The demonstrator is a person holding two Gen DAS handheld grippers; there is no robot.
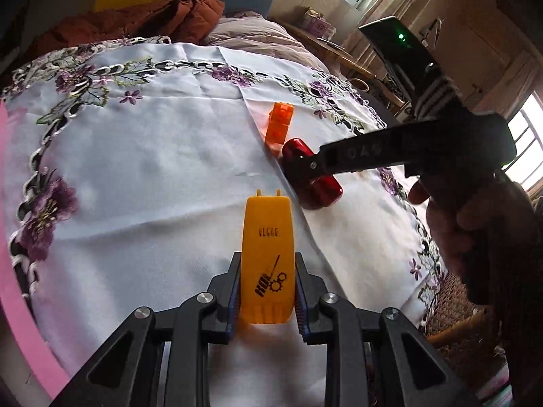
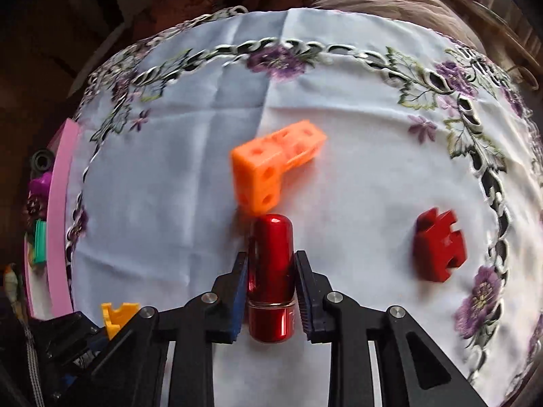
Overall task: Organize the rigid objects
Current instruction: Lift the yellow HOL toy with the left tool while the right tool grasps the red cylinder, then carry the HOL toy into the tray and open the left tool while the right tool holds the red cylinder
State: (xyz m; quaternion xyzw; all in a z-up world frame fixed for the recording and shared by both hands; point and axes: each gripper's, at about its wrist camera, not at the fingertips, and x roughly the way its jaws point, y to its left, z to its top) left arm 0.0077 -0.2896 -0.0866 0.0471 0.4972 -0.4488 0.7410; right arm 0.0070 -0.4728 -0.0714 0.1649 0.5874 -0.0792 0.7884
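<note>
My left gripper point(image 1: 267, 268) is shut on a yellow plastic block point(image 1: 266, 257) with black print, held over the white embroidered tablecloth point(image 1: 135, 169). My right gripper point(image 2: 270, 264) is shut on a shiny red cylinder point(image 2: 270, 271), whose tip almost touches an orange L-shaped block with holes point(image 2: 271, 166). In the left wrist view the right gripper point(image 1: 305, 166) holds the red cylinder point(image 1: 322, 193) just below the orange block point(image 1: 280, 123). A red notched block point(image 2: 439, 247) lies on the cloth to the right. The yellow block point(image 2: 117, 315) shows at the lower left of the right wrist view.
A pink tray edge point(image 2: 59, 220) runs along the cloth's left side, with purple and green items point(image 2: 39, 234) beyond it. A brown garment point(image 1: 135, 20) and a pillow point(image 1: 258, 34) lie behind the cloth. A wooden table point(image 1: 332, 51) stands at the right.
</note>
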